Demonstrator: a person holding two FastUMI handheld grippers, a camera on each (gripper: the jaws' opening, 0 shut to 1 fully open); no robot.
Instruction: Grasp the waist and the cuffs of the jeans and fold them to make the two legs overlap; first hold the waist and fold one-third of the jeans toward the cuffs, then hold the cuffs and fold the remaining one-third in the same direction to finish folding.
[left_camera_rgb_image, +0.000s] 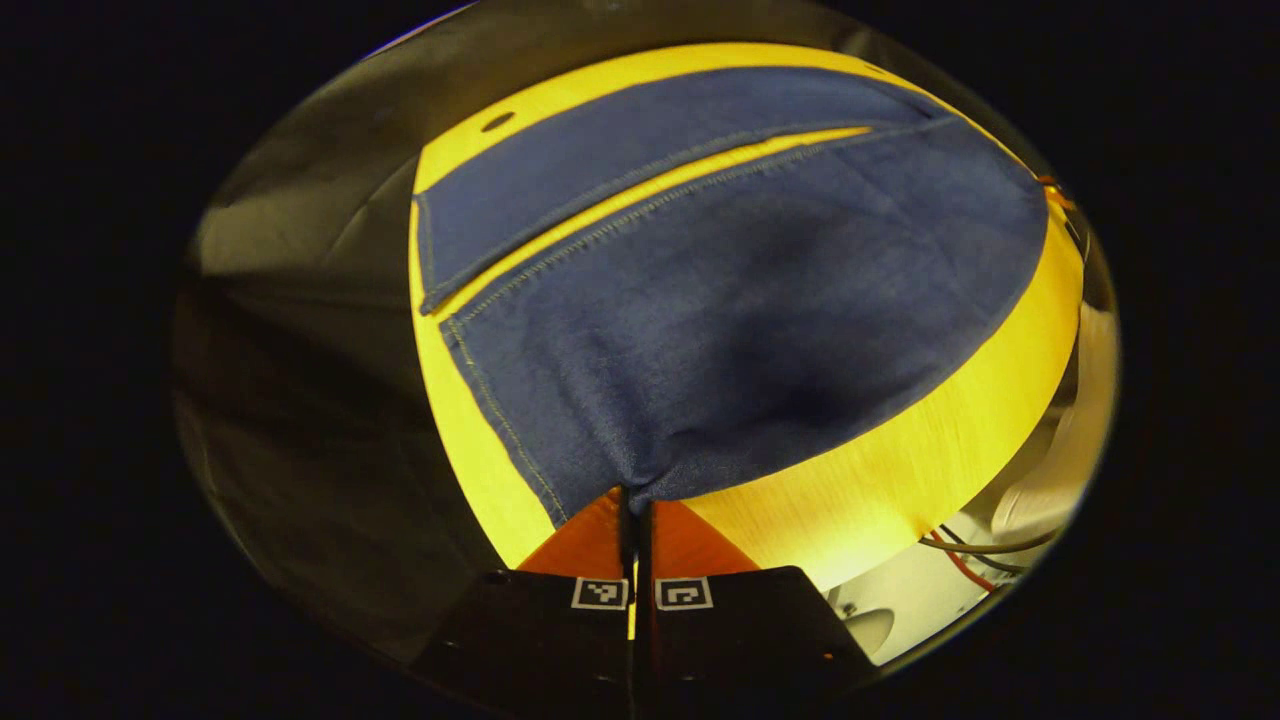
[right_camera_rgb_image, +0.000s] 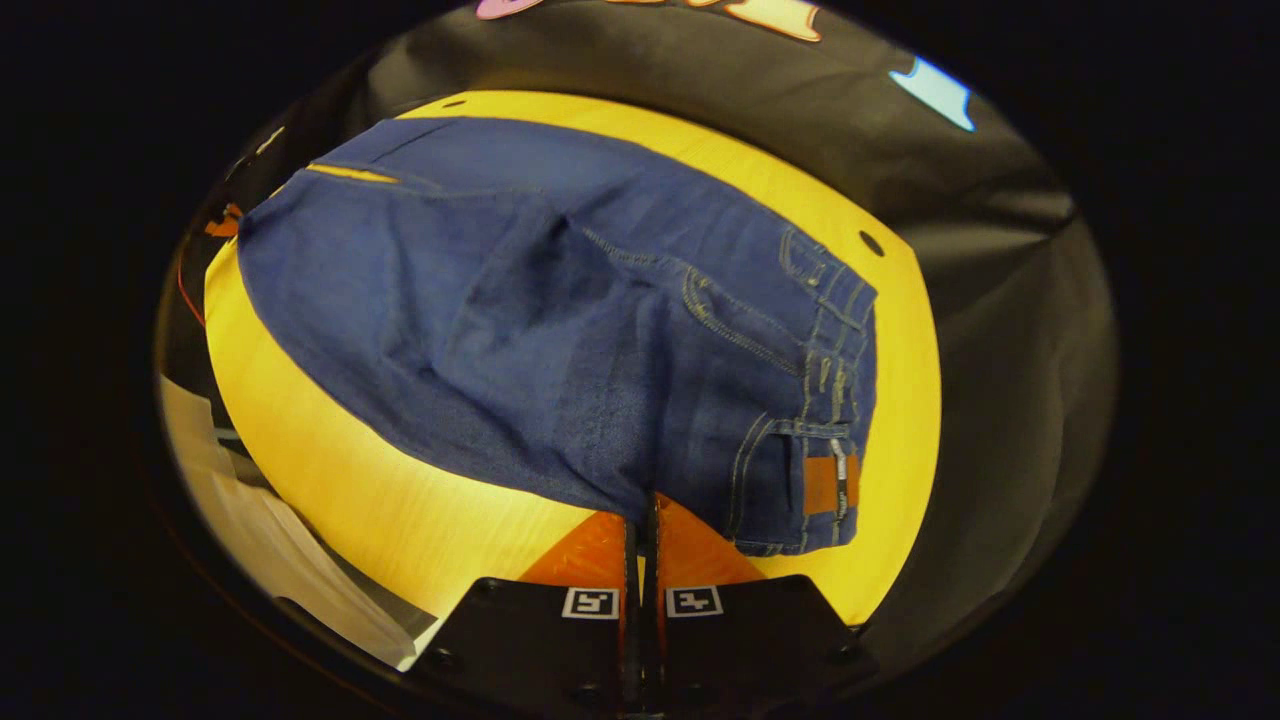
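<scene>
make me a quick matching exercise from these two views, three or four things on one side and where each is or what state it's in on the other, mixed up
Things:
1. left hand-held gripper
2. right hand-held gripper
3. leather waistband patch
4. two trouser legs

Place or state:
A. lying side by side, a strip of yellow table showing between them
B. shut on the near edge of the jeans close to the waist
C. at the near corner of the waistband
D. shut on the near edge of a leg, towards the cuffs

Pairs: 1-D, 2-B, 3-C, 4-A
</scene>
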